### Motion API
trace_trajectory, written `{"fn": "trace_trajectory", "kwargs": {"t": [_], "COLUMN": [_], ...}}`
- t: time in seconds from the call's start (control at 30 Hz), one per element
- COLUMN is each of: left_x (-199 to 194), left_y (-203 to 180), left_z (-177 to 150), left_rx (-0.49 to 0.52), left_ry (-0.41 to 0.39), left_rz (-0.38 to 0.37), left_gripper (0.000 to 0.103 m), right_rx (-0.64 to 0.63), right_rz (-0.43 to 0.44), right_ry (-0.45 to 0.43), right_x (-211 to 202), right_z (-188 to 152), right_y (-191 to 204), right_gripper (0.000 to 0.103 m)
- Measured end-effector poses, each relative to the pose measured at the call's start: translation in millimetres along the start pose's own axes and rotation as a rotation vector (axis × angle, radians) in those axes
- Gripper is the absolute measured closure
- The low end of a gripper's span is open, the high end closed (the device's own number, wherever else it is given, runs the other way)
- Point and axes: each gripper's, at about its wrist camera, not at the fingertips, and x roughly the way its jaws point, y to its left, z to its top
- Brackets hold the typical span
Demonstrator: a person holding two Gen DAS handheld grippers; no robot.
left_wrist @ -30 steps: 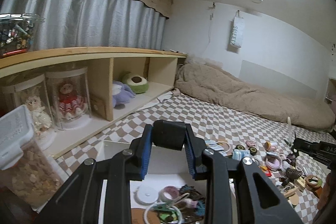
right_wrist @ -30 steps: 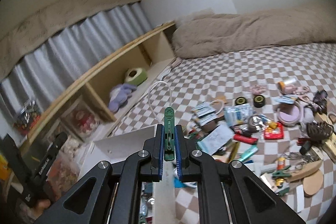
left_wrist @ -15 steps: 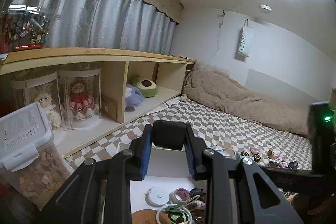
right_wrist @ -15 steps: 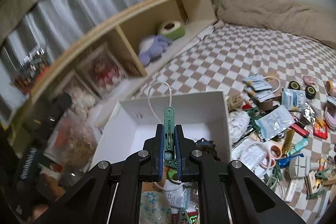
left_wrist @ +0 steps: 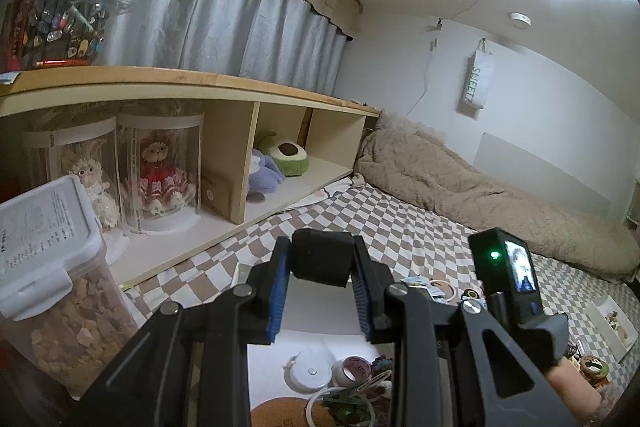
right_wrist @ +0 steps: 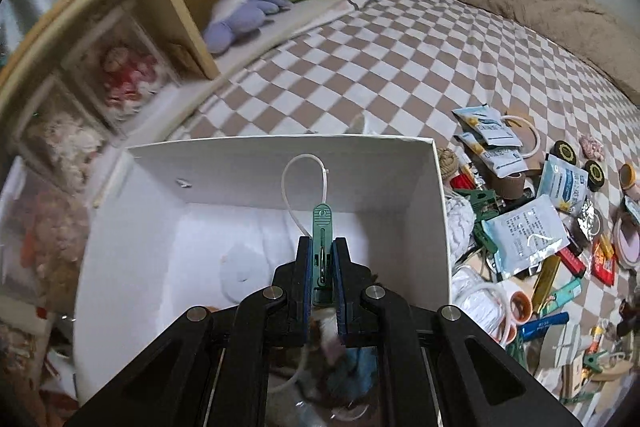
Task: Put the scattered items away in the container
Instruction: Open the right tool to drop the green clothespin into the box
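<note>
In the left wrist view my left gripper [left_wrist: 321, 269] is shut on a black block [left_wrist: 320, 253], held above the near end of the white box [left_wrist: 320, 323]. The box holds a white disc, tape rolls and a cork coaster. In the right wrist view my right gripper [right_wrist: 322, 261] is shut on a green clothes peg [right_wrist: 321, 227] that carries a white plastic loop [right_wrist: 304, 183]. It points down over the inside of the white box [right_wrist: 280, 163]. Scattered packets [right_wrist: 524, 231], tape rolls and clips lie on the checkered bedding right of the box.
A wooden shelf [left_wrist: 192, 83] with dolls in clear cases and plush toys runs along the left. A lidded plastic container [left_wrist: 52, 267] of food stands close at the left. A beige blanket [left_wrist: 480, 195] lies at the far end. The right hand's camera unit [left_wrist: 506, 275] shows at the right.
My right gripper has swung from above the scattered items to over the box and tipped downward, still holding the peg. Its camera unit has come into the left wrist view.
</note>
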Motion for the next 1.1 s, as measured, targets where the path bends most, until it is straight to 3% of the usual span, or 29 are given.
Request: {"fn": "trace_trajectory", "kwargs": {"t": [0.2, 0.3, 0.43, 0.57, 0.87, 1.1], "left_x": [7, 9, 15, 21, 38, 55], "left_y": [0, -2, -3, -15, -23, -31], "left_z": [0, -1, -1, 7, 14, 20], "left_rx": [-0.003, -0.002, -0.046, -0.007, 0.055, 0.223], "left_ry": [0.013, 0.019, 0.045, 0.062, 0.155, 0.226], "left_rz": [0.003, -0.006, -0.075, -0.07, -0.137, -0.071], "left_gripper": [0.074, 0.074, 0.074, 0.074, 0.074, 0.074], "right_rx": [0.024, 0.035, 0.025, 0.015, 0.005, 0.007], "right_rz": [-0.04, -0.009, 0.035, 0.073, 0.094, 0.103], "right_ry": [0.018, 0.002, -0.038, -0.067, -0.126, -0.147], "right_x": [13, 8, -6, -20, -57, -76], "right_z": [9, 7, -1, -13, -34, -43], "right_y": [-9, -12, -11, -12, -27, -34], "right_gripper": [0.093, 0.093, 0.093, 0.093, 0.093, 0.093]}}
